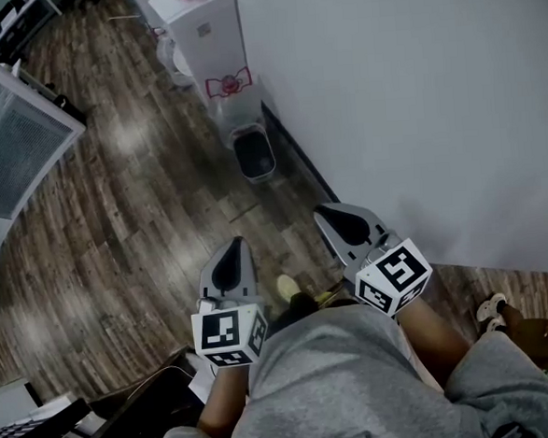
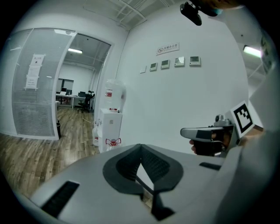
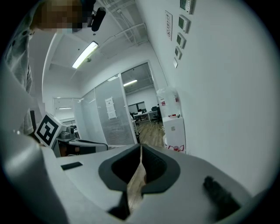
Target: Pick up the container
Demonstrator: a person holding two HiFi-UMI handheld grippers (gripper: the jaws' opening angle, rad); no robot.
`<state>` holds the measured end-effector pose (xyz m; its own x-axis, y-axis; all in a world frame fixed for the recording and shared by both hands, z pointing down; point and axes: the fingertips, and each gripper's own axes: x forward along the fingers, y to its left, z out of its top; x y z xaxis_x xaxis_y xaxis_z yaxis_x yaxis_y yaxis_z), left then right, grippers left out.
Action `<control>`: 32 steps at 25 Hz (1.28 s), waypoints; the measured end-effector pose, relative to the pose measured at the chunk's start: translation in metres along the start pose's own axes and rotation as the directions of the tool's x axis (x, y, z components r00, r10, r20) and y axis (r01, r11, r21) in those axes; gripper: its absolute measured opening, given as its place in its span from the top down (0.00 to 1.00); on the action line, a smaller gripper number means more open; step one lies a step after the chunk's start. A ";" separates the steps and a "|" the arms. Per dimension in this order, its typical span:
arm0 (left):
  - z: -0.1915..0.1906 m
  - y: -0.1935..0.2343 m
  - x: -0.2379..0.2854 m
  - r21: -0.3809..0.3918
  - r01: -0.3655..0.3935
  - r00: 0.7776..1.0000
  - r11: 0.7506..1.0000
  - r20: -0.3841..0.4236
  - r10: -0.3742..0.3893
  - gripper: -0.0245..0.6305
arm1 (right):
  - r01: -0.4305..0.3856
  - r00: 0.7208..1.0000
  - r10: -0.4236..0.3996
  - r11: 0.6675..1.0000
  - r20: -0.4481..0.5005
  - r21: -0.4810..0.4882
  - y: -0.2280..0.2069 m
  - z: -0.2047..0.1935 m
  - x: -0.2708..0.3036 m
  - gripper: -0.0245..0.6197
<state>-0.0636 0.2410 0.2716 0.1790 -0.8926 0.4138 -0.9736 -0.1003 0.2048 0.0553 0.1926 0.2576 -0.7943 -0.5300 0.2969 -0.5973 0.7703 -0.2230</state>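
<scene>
A dark grey open bin [image 1: 255, 155] stands on the wooden floor against the white wall, just in front of a white water dispenser [image 1: 207, 35]; no other container shows. My left gripper [image 1: 233, 250] is held at waist height, well short of the bin, its jaws shut with nothing between them. To its right my right gripper [image 1: 336, 217] is level with it, also shut and empty. In the left gripper view the closed tips of the left gripper [image 2: 140, 146] point at the wall. The right gripper [image 3: 140, 147] shows closed tips too.
The white wall [image 1: 415, 100] runs along the right. A glass partition [image 1: 12, 147] stands at the left, and dark furniture [image 1: 111, 426] is at the lower left. Someone's white shoe [image 1: 491, 309] is at the right. The dispenser [image 2: 109, 127] shows ahead in the left gripper view.
</scene>
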 end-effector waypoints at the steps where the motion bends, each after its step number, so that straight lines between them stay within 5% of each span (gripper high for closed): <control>1: 0.000 0.005 0.001 0.000 0.001 1.000 1.000 -0.001 -0.001 0.94 | 0.003 1.000 -0.003 1.000 -0.003 -0.001 0.001 0.001 0.005 0.91; 32: 0.014 0.056 0.001 -0.027 -0.051 0.996 0.998 0.078 0.053 0.94 | 0.000 0.999 0.003 0.995 0.032 -0.096 0.002 0.028 0.055 0.91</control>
<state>-0.1198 0.2280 0.2709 0.1153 -0.9283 0.3535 -0.9774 -0.0426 0.2069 0.0073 0.1544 0.2477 -0.7995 -0.5386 0.2659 -0.5838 0.8009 -0.1332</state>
